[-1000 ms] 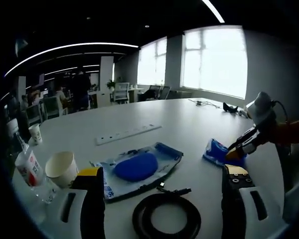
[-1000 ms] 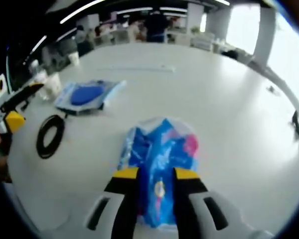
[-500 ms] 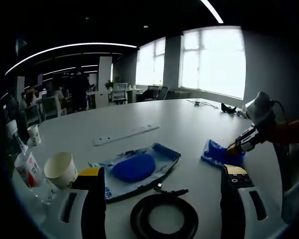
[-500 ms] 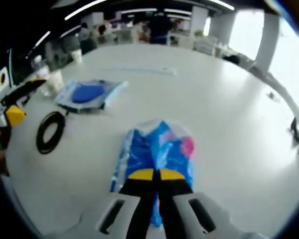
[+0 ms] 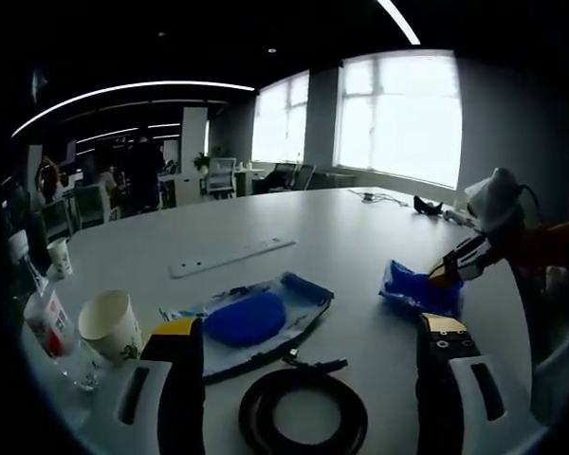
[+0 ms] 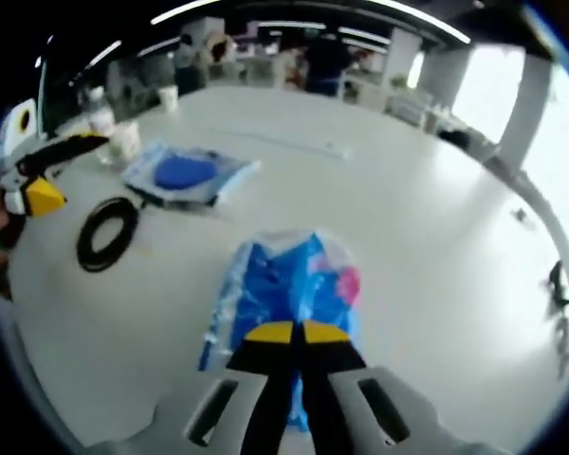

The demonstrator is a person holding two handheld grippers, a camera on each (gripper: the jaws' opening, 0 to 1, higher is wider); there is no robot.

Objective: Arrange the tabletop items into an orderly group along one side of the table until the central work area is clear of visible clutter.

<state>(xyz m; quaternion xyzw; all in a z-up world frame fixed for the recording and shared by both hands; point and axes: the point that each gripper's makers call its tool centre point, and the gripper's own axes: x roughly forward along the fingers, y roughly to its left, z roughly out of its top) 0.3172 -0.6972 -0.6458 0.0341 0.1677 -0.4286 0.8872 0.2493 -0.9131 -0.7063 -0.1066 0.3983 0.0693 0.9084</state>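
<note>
Blue snack packet lies on the desk, pinched by the clenched right gripper. Left gripper gapes wide, holding nothing, over a black cable coil. Broad bare desktop beyond the packet.

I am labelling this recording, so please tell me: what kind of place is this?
Probably an open-plan office: a large white table with a built-in power strip, office chairs and desks behind it, and large windows.

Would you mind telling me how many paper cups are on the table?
2. One cup stands beside the bottle near the left gripper; a smaller cup sits farther back at the table's edge. Others may be hidden.
</note>
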